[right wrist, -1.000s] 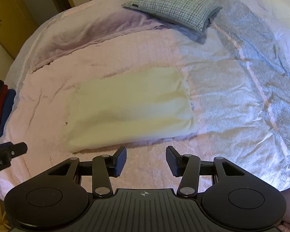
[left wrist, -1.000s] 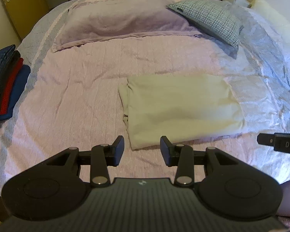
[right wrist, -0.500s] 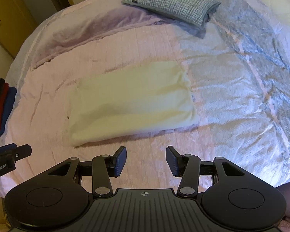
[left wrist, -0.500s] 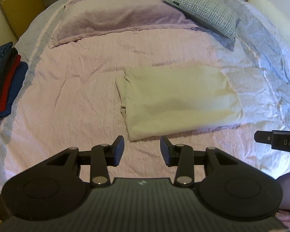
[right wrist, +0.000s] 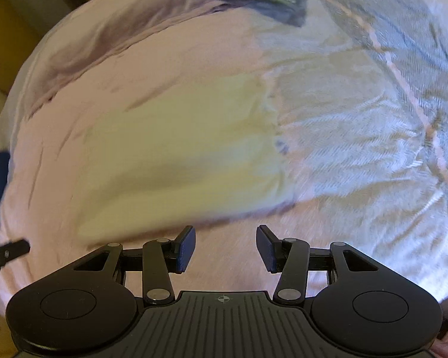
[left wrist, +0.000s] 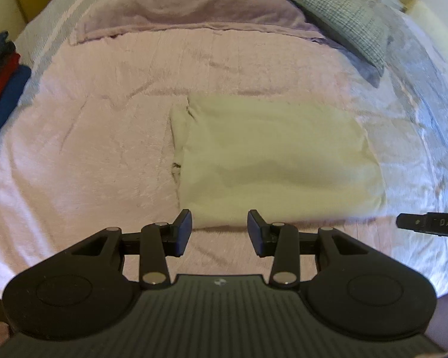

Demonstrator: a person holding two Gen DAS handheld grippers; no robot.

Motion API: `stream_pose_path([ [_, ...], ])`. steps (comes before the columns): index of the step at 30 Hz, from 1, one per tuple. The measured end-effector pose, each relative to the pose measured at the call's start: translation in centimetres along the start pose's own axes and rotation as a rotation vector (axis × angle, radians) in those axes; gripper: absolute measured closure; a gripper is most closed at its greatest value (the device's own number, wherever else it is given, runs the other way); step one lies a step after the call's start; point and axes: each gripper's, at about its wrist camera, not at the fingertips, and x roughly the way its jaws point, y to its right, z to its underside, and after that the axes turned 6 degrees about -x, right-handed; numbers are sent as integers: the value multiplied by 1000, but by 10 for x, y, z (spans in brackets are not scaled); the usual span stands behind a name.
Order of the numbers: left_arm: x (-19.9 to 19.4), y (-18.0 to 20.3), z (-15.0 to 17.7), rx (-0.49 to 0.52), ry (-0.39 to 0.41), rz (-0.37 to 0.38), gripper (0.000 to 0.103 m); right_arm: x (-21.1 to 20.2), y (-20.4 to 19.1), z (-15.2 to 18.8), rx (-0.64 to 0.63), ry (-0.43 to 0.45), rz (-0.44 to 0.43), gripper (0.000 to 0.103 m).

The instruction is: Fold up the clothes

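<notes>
A pale yellow folded garment (left wrist: 271,161) lies flat on the pink bedspread (left wrist: 110,149), roughly rectangular. My left gripper (left wrist: 219,235) is open just short of the garment's near edge, toward its left corner, with nothing between its fingers. The right wrist view shows the same yellow garment (right wrist: 176,155), blurred. My right gripper (right wrist: 225,247) is open above bare bedspread, close to the garment's near edge and toward its right end. The tip of the right gripper (left wrist: 430,223) shows at the right edge of the left wrist view.
A stack of folded dark, red and blue clothes (left wrist: 0,89) sits at the bed's left edge. A lilac pillow (left wrist: 188,9) and a checked grey pillow (left wrist: 343,21) lie at the head. A silvery blanket (right wrist: 373,119) covers the bed's right side.
Both grippers have moved forward and down toward the yellow garment, which now looms larger. Both stay open. The garment has not moved.
</notes>
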Motion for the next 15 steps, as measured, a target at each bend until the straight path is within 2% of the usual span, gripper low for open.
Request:
stream_pose_path([
  [6,49,7,-21,-29,25,51,68,39,61,-31,85,20,-61,54],
  [9,72,6,-29,-61,27,59,68,64,90,-41,184,55,-158,54],
  [12,89,1,-33,-98,40,90,68,89,116,-44,316,68,-256,54],
  [15,108,-10,-35,-145,33,112,68,112,135,-34,400,72,-285,51],
])
